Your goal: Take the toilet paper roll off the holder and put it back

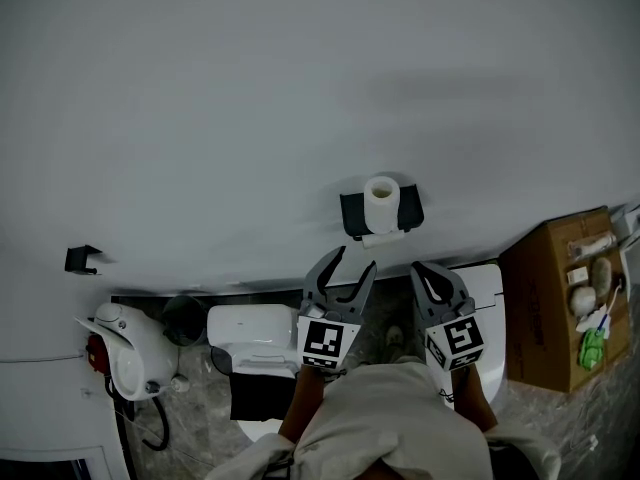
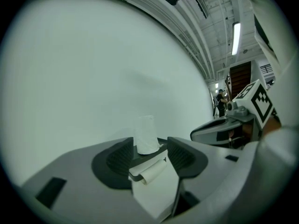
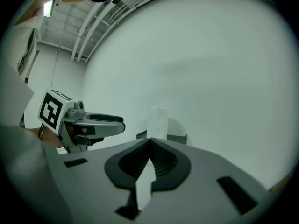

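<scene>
A white toilet paper roll (image 1: 381, 202) stands upright on top of a dark wall holder (image 1: 350, 214). A second roll (image 1: 383, 238) hangs under the holder with a loose sheet. My left gripper (image 1: 353, 260) is just below the holder, jaws apart with nothing between the pads. In the left gripper view the upright roll (image 2: 146, 134) and the holder (image 2: 140, 158) show through the gap, still some way ahead. Lower right of the holder, my right gripper (image 1: 425, 270) has its tips together and holds nothing. The right gripper view shows the roll (image 3: 158, 122) beyond those closed tips (image 3: 149, 142).
A pale wall (image 1: 300, 98) fills the upper view, with a small black hook (image 1: 82, 259) at left. Below are a white toilet (image 1: 250, 330), a white fixture (image 1: 125, 353) with a hose, and a cardboard box (image 1: 552, 308) carrying small items at right.
</scene>
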